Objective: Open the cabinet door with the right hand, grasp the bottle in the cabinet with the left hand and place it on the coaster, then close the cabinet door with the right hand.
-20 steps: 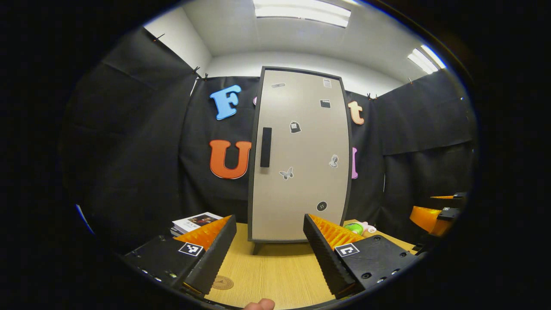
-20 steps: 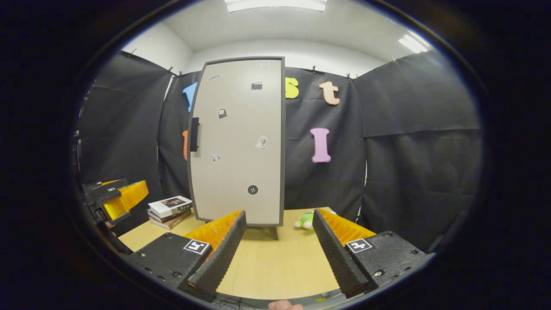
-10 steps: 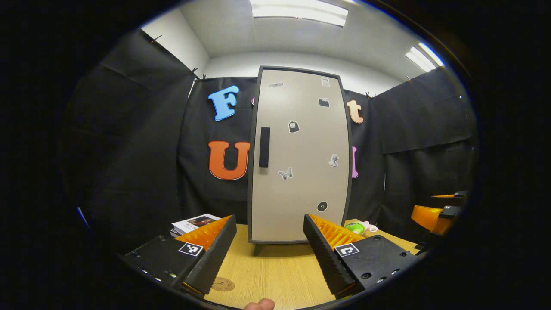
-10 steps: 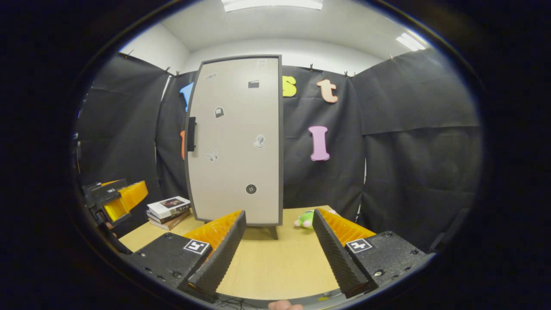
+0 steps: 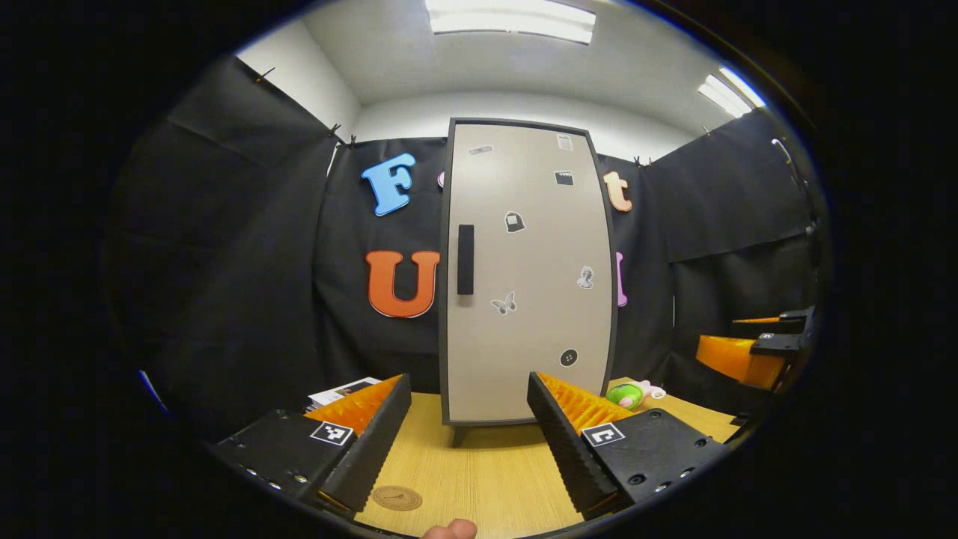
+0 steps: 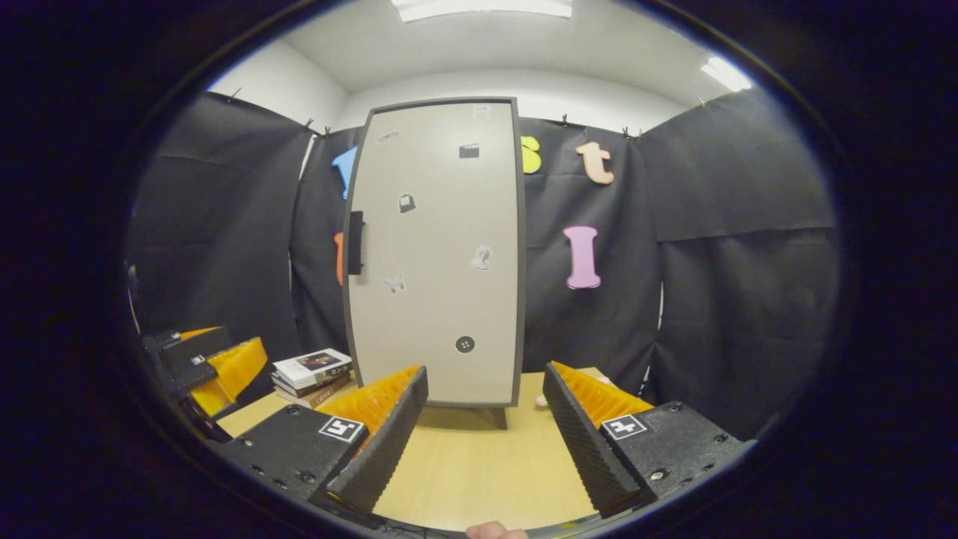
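We hold the left gripper [image 5: 469,427] low over the wooden surface [image 5: 479,479], its fingers [image 5: 374,438] spread wide apart with nothing between them. Straight ahead stands the cabinet [image 5: 528,273], upright on the far part of the surface, its pale door [image 5: 531,314] flush in the dark frame and shut. The black handle [image 5: 465,259] sits along the door's left edge. The bottle is hidden from us behind that door. The round brown coaster [image 5: 397,498] lies on the near surface, just beside our left finger. A stack of books [image 5: 340,391] rests to the left of the cabinet, and a green plush toy [image 5: 627,394] to its right.

We hold the right gripper [image 6: 485,419] likewise parted and empty, facing the cabinet from somewhat to the right. In the left gripper view it shows at the far right edge.
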Motion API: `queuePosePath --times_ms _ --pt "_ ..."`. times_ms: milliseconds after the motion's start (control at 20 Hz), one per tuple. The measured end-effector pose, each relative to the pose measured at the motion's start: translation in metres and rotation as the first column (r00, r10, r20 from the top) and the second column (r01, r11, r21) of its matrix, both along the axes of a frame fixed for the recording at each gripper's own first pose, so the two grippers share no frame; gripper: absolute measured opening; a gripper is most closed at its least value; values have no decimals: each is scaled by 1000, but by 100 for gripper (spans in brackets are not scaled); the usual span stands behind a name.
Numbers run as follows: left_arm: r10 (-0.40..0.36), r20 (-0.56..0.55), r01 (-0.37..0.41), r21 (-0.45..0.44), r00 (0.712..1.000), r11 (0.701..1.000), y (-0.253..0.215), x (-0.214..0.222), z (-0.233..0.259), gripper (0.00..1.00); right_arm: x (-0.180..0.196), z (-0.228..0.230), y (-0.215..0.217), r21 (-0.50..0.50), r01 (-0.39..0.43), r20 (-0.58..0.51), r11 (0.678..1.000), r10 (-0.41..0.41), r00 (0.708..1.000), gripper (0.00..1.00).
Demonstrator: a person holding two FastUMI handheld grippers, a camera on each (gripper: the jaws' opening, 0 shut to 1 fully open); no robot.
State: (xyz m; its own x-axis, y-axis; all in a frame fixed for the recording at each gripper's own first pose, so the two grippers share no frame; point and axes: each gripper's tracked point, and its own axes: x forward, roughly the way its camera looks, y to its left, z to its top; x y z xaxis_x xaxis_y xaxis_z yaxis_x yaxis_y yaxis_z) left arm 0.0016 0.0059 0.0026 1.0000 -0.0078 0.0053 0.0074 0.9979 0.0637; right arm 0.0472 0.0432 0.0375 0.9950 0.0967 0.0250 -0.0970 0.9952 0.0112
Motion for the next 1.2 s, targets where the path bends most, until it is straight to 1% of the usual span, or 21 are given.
queuePosePath --times_ms 50,100,150,250,300,350,450,500,550,600,650,700,750,800,850,900,1100,1200 --pt "1 -1 -1 -3 1000 1000 1 -3 1 95 11 9 11 2 -28 4 1000 28 1000 98" --pt "0 -1 0 -10 1000 1000 2 -5 1 95 22 19 25 7 -60 6 998 60 998 100" --pt "1 -2 -1 -13 1000 1000 5 -7 1 95 33 30 39 13 -91 10 996 91 996 100" --pt "7 -10 -7 -16 1000 1000 11 -12 -1 95 59 55 67 6 -132 36 991 132 991 100" --pt "6 -15 -7 -16 1000 1000 13 -15 -2 95 73 69 82 8 -152 52 988 152 987 98" --pt "7 -19 -7 -14 1000 1000 15 -18 -4 95 85 81 98 19 -171 62 985 170 984 100" --pt "17 -28 -17 -8 999 1000 23 -22 -8 95 111 97 131 53 -213 54 976 210 976 100" --pt "19 -32 -19 -8 999 1000 25 -23 -10 95 125 105 145 68 -223 46 972 220 974 97" --pt "20 -40 -21 -10 999 1000 27 -25 -12 95 139 111 156 74 -221 41 973 218 975 97" --pt "22 -42 -23 -10 999 1000 30 -26 -13 95 152 116 168 79 -221 42 972 219 975 100" --pt "27 -42 -27 -8 999 1000 34 -28 -12 95 165 120 179 82 -221 38 972 218 975 98" --pt "30 -43 -30 -2 999 1000 37 -29 -12 95 176 122 190 81 -220 39 972 217 975 100" --pt "35 -46 -35 4 998 999 40 -30 -14 95 188 122 200 73 -215 32 974 213 976 97" --pt "37 -49 -37 6 998 999 42 -31 -15 95 200 119 209 60 -207 14 976 207 978 100" --pt "35 -51 -34 4 998 999 43 -31 -17 95 209 117 218 50 -206 -3 977 207 978 97" --pt "34 -53 -34 1 998 999 45 -32 -18 95 219 113 227 42 -208 -19 977 209 978 97" --pt "43 -62 -44 -9 997 999 56 -32 -22 95 246 107 248 -8 -187 -30 982 187 982 97" --pt "49 -66 -50 -15 997 999 61 -32 -23 95 255 109 254 -18 -176 -24 984 175 984 97"
